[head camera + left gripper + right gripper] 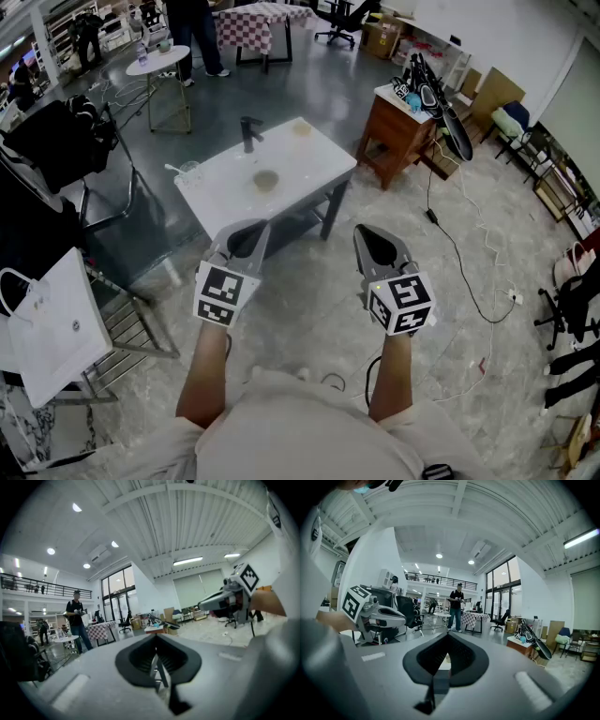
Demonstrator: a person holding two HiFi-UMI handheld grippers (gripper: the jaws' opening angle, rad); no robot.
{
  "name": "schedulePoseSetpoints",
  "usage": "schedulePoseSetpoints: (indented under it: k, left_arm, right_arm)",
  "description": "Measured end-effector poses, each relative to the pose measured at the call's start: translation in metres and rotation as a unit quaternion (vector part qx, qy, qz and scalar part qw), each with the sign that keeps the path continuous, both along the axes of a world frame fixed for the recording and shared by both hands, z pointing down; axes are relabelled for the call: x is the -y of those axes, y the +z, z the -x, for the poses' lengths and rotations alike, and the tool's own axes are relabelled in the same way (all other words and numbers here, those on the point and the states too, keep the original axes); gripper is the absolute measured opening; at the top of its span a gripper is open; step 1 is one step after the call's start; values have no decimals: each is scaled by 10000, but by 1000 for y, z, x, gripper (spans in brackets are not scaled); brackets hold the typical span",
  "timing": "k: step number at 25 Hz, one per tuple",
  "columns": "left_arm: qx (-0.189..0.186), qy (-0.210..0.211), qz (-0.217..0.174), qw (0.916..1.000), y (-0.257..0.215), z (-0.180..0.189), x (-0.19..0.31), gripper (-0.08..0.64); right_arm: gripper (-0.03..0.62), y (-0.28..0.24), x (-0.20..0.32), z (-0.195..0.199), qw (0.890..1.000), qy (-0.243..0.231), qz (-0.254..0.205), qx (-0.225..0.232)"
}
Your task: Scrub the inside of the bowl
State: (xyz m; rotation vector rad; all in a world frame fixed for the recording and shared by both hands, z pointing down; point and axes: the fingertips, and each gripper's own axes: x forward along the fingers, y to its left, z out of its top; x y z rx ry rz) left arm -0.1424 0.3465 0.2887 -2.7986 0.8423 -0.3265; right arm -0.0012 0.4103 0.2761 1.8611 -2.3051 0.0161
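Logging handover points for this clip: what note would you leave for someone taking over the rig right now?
Left gripper: shut, empty, held in the air.
Right gripper: the same.
White table stands some way ahead; on it are a black faucet and a round brownish thing, perhaps the bowl, too small to tell.
Done: nothing, by the look of it.
Left: go to the table, find a scrubber, scrub the bowl's inside.

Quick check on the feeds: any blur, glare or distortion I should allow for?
Head view: sharp, evenly lit, wide-angle bending at the edges; white table clear. Left gripper view: heavy fisheye, dark corners, left gripper soft up close, ceiling lamps bright. Right gripper view: likewise, right gripper blurred near the lens.
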Motion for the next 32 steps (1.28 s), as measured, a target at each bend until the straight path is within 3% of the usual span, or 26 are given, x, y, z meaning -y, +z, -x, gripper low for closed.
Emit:
schedulePoseSetpoints:
  k: [6,15,19,21,25,32]
  left_arm:
    - [3,-60,4,10000,0,-14,-5,2]
    - [157,-270,71,9995,17,-38,-20,2]
    - [171,-312,100,9993,20,-46,-14,2]
    - [168,-316,76,9993,18,-53,-4,2]
    - [135,-312,86,9994,22,-71,27,2]
    - [34,-243,15,9997,25,-112,123,2]
  right_arm:
    - [3,-1,-4,-18,9995,-10,-84,303]
    - [3,12,-13,-50,9994,-66,-41,344]
    - [3,11,-10,-60,9966,-209,-90,794]
    - [3,10,-1,-64,9955,-287,-90,897]
    - [3,15,29,-73,9969,-372,-45,688]
    - [3,22,120,-115,9979,-230,-55,595]
